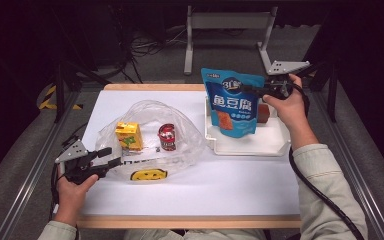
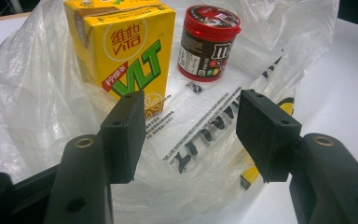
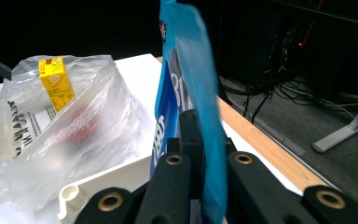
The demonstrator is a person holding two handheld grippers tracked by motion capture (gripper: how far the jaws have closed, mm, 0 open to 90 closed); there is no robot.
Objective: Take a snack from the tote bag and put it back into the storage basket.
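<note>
A white table [image 1: 190, 187] carries a clear plastic bag [image 1: 185, 135] and white tray [image 1: 250, 146].

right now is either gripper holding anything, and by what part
The right gripper is shut on the blue snack pouch, pinching its side edge near the top. The left gripper holds nothing; its jaws stand open at the plastic bag.

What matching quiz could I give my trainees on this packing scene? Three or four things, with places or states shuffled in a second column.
Things:
1. blue snack pouch
2. yellow drink carton
3. red-lidded candy jar
4. left gripper

Places or states:
A. open, at the edge of the clear plastic bag
B. upright in the bag, to the left
C. held upright over the white tray by the right gripper
D. upright in the bag, to the right of the carton

Pairs: 1-C, 2-B, 3-D, 4-A
</note>
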